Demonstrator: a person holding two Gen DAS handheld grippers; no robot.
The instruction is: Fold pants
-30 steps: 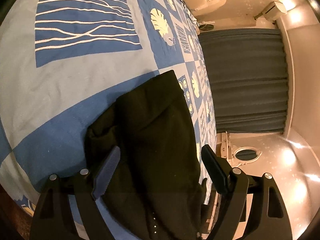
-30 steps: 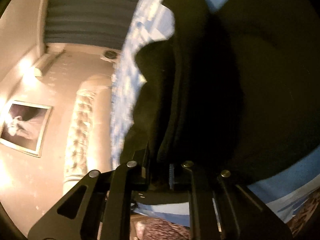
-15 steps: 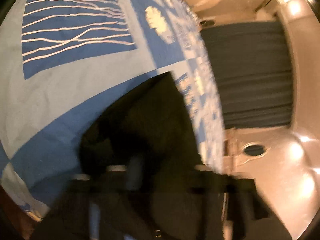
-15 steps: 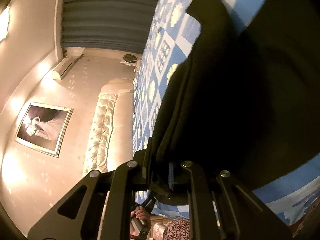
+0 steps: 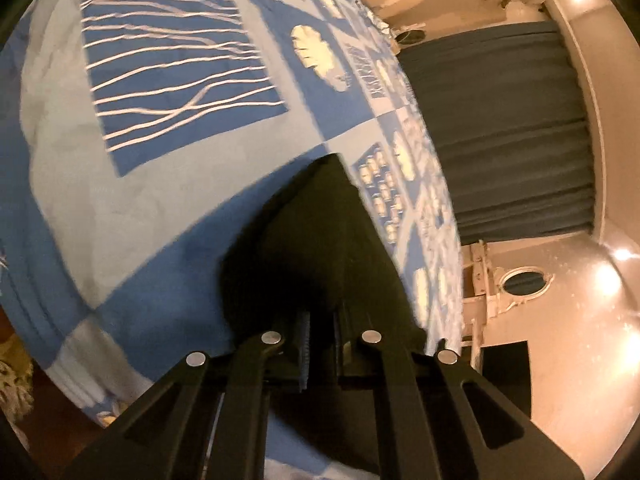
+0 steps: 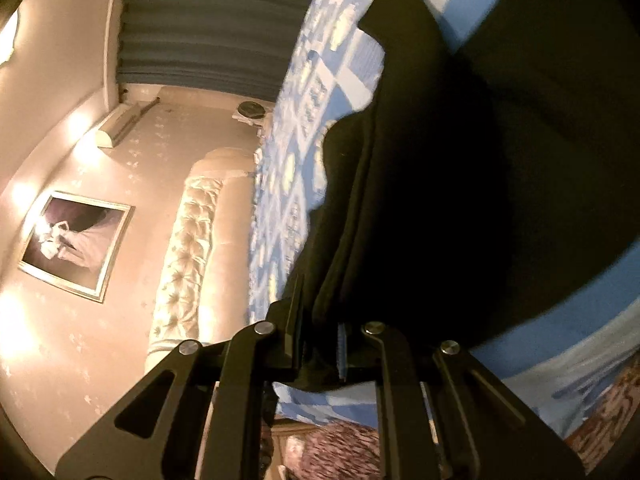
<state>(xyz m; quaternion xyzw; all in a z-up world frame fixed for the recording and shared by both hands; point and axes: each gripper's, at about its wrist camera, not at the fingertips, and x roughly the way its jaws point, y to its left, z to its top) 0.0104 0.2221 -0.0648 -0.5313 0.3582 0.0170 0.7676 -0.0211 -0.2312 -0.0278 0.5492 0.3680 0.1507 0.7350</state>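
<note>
One pair of black pants [image 5: 320, 240] is shown lying on a blue-and-white patterned bedspread [image 5: 120, 208], near the edge of the bed. The left gripper [image 5: 320, 340] is seen clenched on a bunched fold of the dark cloth, which is pinched between its two fingers and runs forward from the fingertips to a pointed corner ahead. The right gripper [image 6: 320, 348] is likewise closed on a thick, layered edge of the same pants [image 6: 460, 200]; several stacked plies are visible just ahead of its fingers, and the bulk of the garment spreads to the right of them.

The two grips are judged to be placed at separate points along one end of the garment so that the edge can be lifted evenly and carried over without sagging in the middle. The layered edge suggests that the legs have already been laid one on the other, and that a crosswise fold is in hand.

Counted: one pair of pants, two grippers, two fingers on each. Beyond the right fingers, to their left, one tufted headboard [image 6: 188, 252] and one framed picture [image 6: 76, 244] are seen on the wall; one dark curtain [image 5: 500, 132] hangs beyond the left fingers, to their right. Some motion blur is present, so fine creases cannot be told.
</note>
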